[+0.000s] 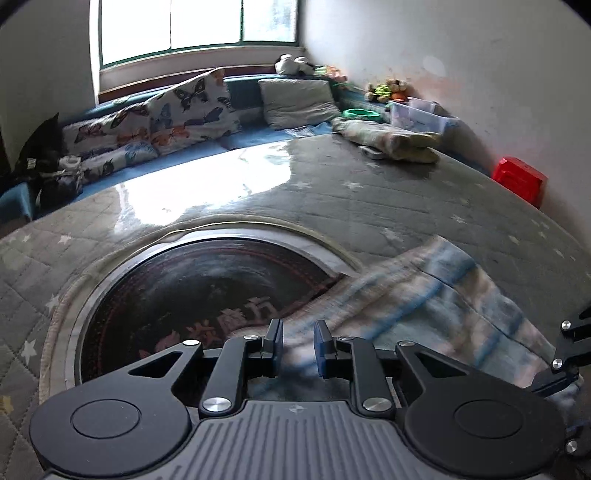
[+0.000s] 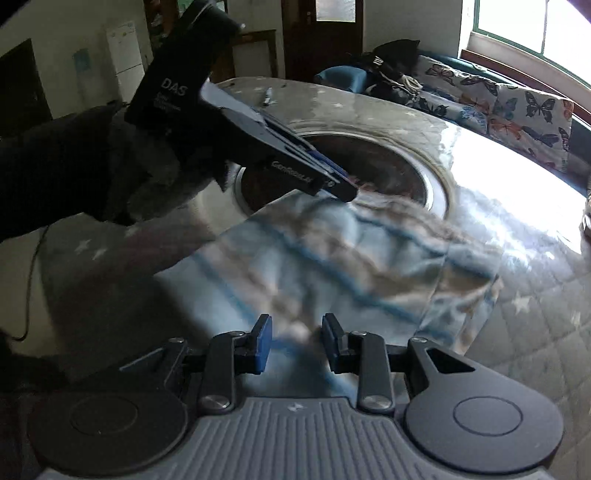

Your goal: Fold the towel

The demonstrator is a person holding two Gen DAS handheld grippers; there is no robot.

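Your table (image 1: 369, 192) is round, covered in a grey quilted star-print cloth, with a dark round heater plate (image 1: 192, 295) sunk in its middle; take that plate as the landmark. Glare from the window (image 1: 192, 26) washes out the cloth on the plate's far side in the left wrist view.

Behind the table, past the plate, a blue bench seat carries butterfly-print cushions (image 1: 173, 107) and a grey pillow (image 1: 297, 98). A bundle of folded cloth (image 1: 391, 140) lies on the table's far edge, well apart from the plate, with a red box (image 1: 521, 181) beyond the table rim.

The towel (image 2: 314, 266), blue-striped and blurred, lies on the table cloth with one edge overlapping the plate's rim on the side nearest you; the rest spreads away from the plate toward your right gripper.

Your left gripper (image 1: 297, 345) sits over the towel's edge at the plate's rim, jaws spread, towel showing in the gap, not pinching it. In the right wrist view it appears side-on, held in a dark-gloved hand (image 2: 74, 177), tip at that same towel edge.

Your right gripper (image 2: 295, 345) hangs over the towel's near end, away from the plate, jaws spread apart with towel between them, nothing gripped.
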